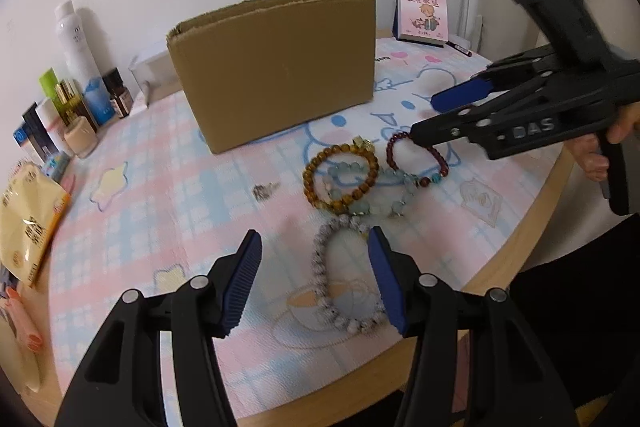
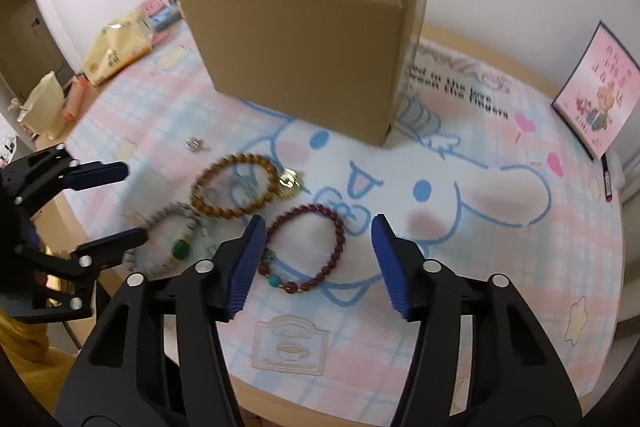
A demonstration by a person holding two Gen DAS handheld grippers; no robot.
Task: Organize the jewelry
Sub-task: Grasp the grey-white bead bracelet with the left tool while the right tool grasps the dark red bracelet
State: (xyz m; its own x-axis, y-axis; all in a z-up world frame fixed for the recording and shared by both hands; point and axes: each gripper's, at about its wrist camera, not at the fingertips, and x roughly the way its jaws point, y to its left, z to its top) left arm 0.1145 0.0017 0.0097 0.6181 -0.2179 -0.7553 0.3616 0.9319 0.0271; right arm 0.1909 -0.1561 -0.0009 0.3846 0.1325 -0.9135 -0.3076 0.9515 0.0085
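Note:
Several bead bracelets lie on the cartoon mat in front of an open cardboard box (image 1: 276, 67) (image 2: 312, 55). An amber bracelet (image 1: 340, 175) (image 2: 236, 185) with a gold charm overlaps a pale green one (image 1: 384, 205). A dark red bracelet (image 1: 418, 159) (image 2: 306, 253) lies to the right. A grey-white bracelet (image 1: 340, 279) (image 2: 170, 239) lies nearest. My left gripper (image 1: 316, 279) (image 2: 134, 199) is open, its right finger over the grey-white bracelet. My right gripper (image 2: 318, 263) (image 1: 424, 117) is open just above the dark red bracelet.
A small silver item (image 1: 264, 190) (image 2: 195, 144) lies left of the bracelets. Bottles and cosmetics (image 1: 76, 83) line the left wall, with a yellow packet (image 1: 28, 223). A pink desk calendar (image 1: 422, 9) (image 2: 596, 87) stands at the back right. The table's wooden edge (image 1: 500, 259) curves close.

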